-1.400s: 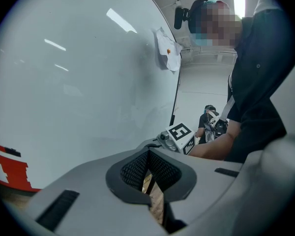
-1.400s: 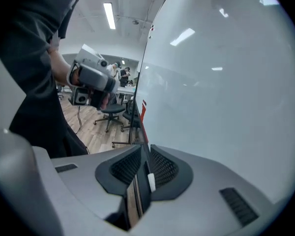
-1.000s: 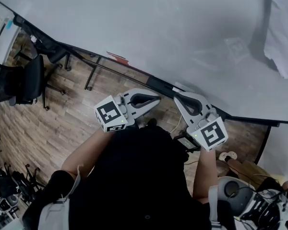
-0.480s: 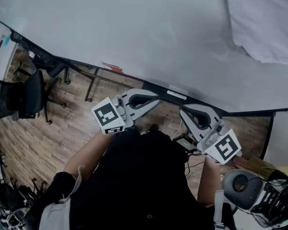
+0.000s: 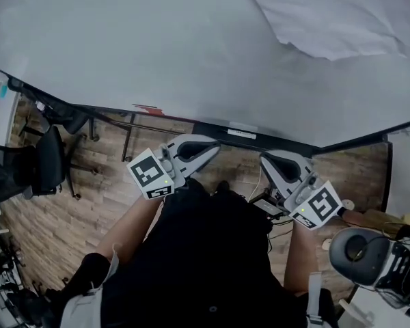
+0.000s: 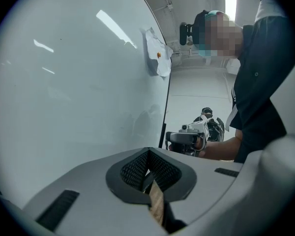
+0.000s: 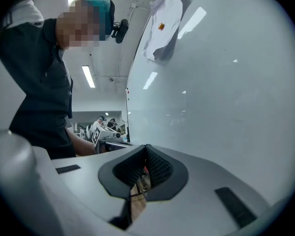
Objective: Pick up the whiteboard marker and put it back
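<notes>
Both grippers hang below the whiteboard's (image 5: pixel 157 39) lower edge, in front of the person's dark shirt. My left gripper (image 5: pixel 214 146) is shut, its jaws meeting with nothing between them (image 6: pixel 148 173). My right gripper (image 5: pixel 266 160) is shut and empty too (image 7: pixel 145 173). On the ledge under the board lie a small white object (image 5: pixel 242 133) and a red one (image 5: pixel 148 108); I cannot tell whether either is the marker. Each gripper view shows the other gripper: the right gripper (image 6: pixel 187 138) and the left gripper (image 7: pixel 106 134).
A crumpled white sheet (image 5: pixel 328 19) hangs on the board's upper right under an orange magnet (image 6: pixel 159 55). Black office chairs (image 5: pixel 27 162) stand on the wooden floor at left. A grey device and cables (image 5: pixel 362 251) lie at bottom right.
The head view has swung up the board, so the ledge looks lower and flatter. The right gripper has drifted right and down. Both grippers stayed shut and empty.
</notes>
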A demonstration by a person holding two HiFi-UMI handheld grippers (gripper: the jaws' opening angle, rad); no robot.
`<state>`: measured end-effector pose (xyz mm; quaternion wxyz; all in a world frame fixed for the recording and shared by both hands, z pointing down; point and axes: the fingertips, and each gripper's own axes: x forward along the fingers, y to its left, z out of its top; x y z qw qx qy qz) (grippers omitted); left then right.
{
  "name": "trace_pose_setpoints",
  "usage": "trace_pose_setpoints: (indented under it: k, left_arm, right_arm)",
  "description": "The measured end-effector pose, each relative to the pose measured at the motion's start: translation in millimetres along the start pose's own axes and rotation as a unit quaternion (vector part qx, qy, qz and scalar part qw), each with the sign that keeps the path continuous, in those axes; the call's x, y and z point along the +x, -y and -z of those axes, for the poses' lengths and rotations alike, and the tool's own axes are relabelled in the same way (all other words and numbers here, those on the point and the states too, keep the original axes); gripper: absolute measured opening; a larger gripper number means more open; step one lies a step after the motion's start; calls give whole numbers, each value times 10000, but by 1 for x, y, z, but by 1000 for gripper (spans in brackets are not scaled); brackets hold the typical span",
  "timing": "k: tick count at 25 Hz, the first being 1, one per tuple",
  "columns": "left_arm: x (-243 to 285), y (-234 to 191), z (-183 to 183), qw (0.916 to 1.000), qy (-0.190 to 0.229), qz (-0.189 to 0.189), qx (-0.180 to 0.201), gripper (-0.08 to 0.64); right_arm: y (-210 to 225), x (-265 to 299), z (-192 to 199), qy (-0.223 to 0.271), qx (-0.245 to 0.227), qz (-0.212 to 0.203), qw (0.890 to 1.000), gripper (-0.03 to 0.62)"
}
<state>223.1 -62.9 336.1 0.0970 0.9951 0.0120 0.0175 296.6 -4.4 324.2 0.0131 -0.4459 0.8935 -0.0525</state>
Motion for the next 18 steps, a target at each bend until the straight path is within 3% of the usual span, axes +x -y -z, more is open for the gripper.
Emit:
trace_pose_setpoints:
  k: [10,14,18]
  left_arm:
    - [7,9,6,9998,-80,197,-10,12]
    - [4,6,12,9998,-110,138,-42,12]
    - [-6,2,17,9999,-116,56,-101,12]
  right_arm:
    - [-3,-17,9,-90,-51,358,9993,18]
    - [-8,-14,19,-177,-111,216,9995,18]
    - [-18,2,28,-434,-516,-22,9977,18]
